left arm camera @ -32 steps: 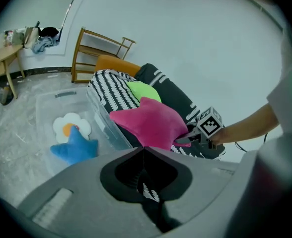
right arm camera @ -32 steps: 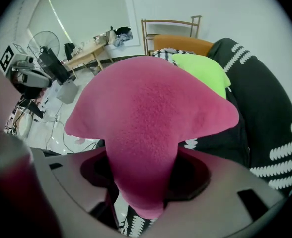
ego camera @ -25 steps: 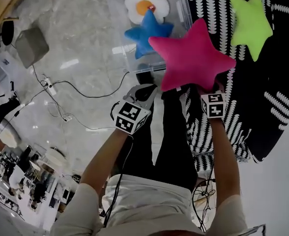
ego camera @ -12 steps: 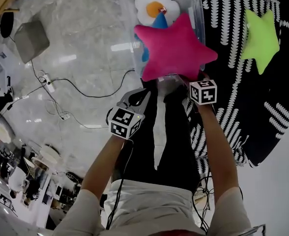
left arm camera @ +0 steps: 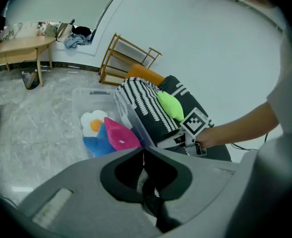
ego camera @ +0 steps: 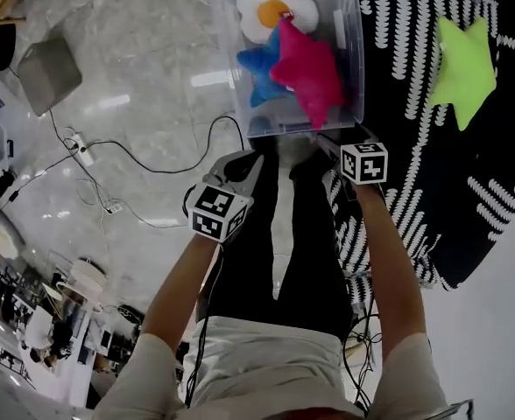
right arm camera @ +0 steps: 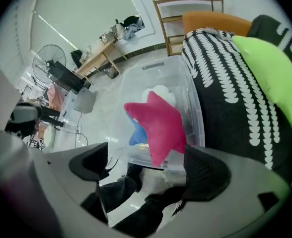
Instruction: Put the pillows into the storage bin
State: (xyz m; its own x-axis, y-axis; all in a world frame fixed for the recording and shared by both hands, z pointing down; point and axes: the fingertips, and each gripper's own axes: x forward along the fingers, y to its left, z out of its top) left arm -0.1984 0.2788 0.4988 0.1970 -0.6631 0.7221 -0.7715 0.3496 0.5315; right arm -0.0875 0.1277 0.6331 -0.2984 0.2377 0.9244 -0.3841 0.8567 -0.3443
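The patterned cover [ego camera: 415, 147] holds the green star pillow [ego camera: 463, 68] beside the storage bin [ego camera: 352, 68], where the pink star pillow [ego camera: 308, 73] leans on the blue pillow [ego camera: 256, 66]. Your right gripper [right arm camera: 150, 168] has just been opening its jaws, now spread and empty; the left gripper [left arm camera: 143, 155] has its jaws pressed together. Clear the rim first, then cross for the green one.

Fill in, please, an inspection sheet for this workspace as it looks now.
Surface: pale glossy floor; storage bin stands on it.
Job's things: pink star pillow, blue star pillow and white flower pillow lie in the bin; green star pillow lies outside on the black-and-white cover.
Clutter: grey box on the floor.
Grippers: left gripper shut, empty; right gripper open, its jaws have just been opening, nothing between them.
Cables: black cable and power strip on the floor.
Surroundings: wooden rack, wooden table, fan.
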